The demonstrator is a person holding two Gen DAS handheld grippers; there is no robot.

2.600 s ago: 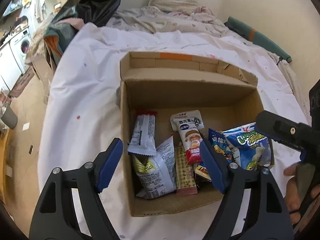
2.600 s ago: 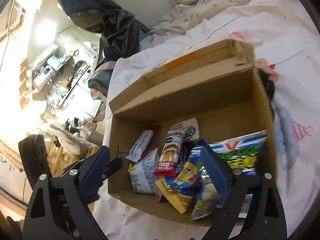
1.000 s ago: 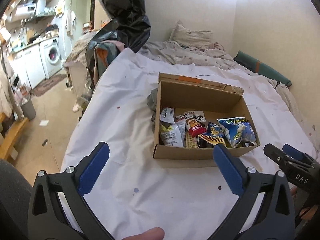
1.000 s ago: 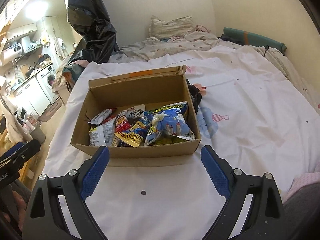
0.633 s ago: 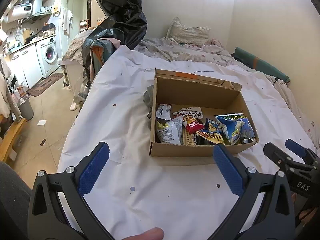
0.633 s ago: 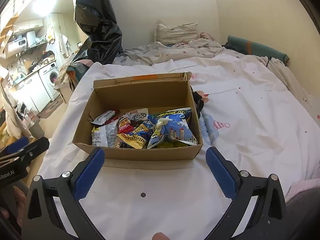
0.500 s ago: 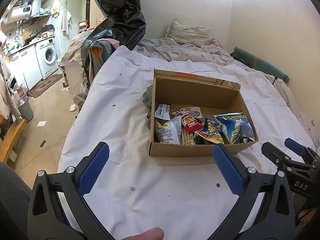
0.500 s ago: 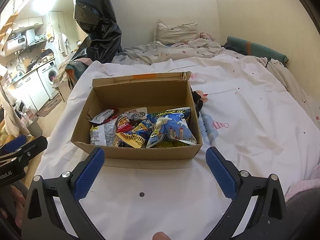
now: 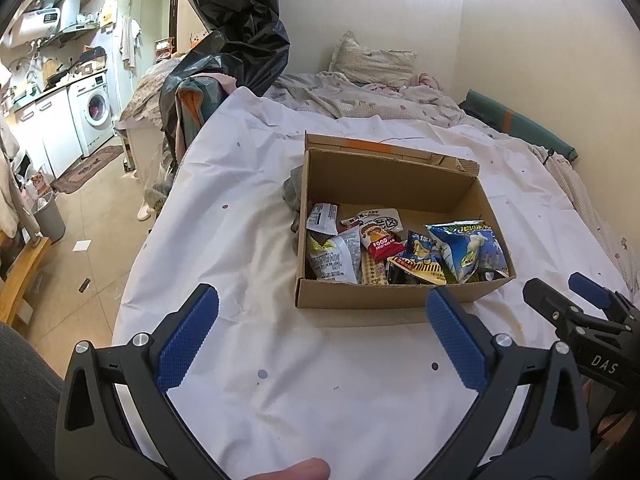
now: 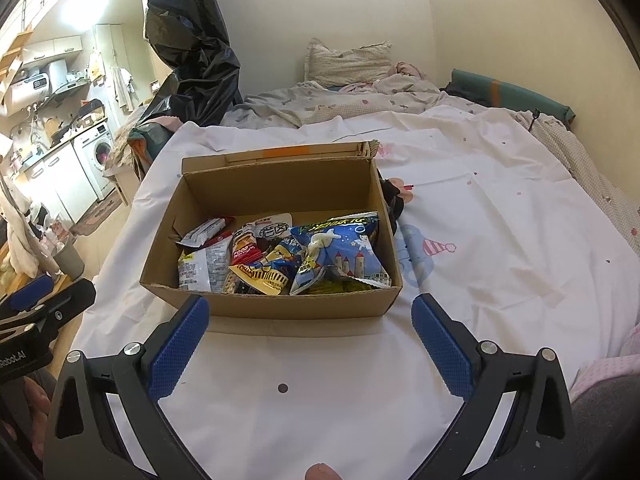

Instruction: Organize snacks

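Here, cardboard box (image 10: 224, 184) on white sheet (image 10: 500, 240), snack packets (image 10: 280, 256) heaped inside, both grippers' jaws wide, empty.

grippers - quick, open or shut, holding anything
Left gripper: open, holding nothing, short of the cardboard box.
Right gripper: open, holding nothing, just in front of the box.

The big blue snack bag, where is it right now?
The big blue snack bag lies inside the cardboard box against its right wall, beside the yellow-striped packet, in both views.
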